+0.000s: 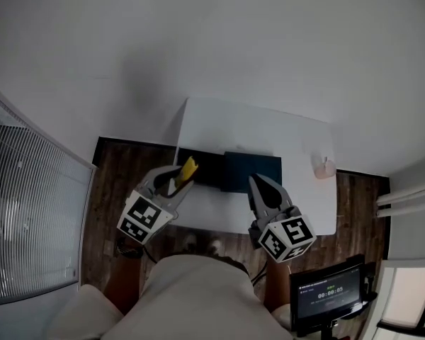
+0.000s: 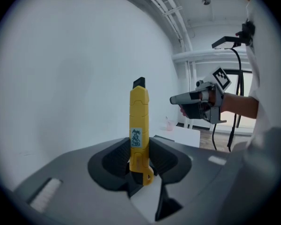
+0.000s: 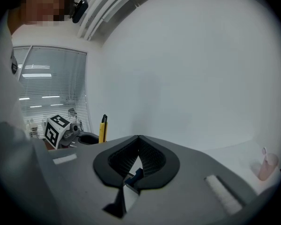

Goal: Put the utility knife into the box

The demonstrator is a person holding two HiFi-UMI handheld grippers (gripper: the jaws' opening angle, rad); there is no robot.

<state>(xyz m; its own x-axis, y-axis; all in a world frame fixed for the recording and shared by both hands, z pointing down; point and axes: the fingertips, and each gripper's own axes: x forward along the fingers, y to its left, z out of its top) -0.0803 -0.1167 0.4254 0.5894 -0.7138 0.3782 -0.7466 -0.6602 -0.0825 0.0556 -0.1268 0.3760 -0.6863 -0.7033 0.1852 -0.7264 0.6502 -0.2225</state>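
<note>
The yellow utility knife (image 1: 188, 168) stands upright between the jaws of my left gripper (image 1: 176, 176), which is shut on its lower end, above the table's left front part. In the left gripper view the knife (image 2: 138, 125) rises from the pads, black tip up. The box (image 1: 251, 172), dark blue with a black part (image 1: 202, 165) beside it, lies on the white table (image 1: 269, 129). My right gripper (image 1: 257, 183) hovers at the box's near edge, jaws closed tip to tip with nothing in them. In the right gripper view a sliver of the box (image 3: 136, 175) shows below the jaws.
A small pink cup (image 1: 325, 167) stands at the table's right edge. A window with blinds (image 1: 28, 211) is at the left, a small screen on a stand (image 1: 329, 294) at the lower right. Dark wood floor surrounds the table.
</note>
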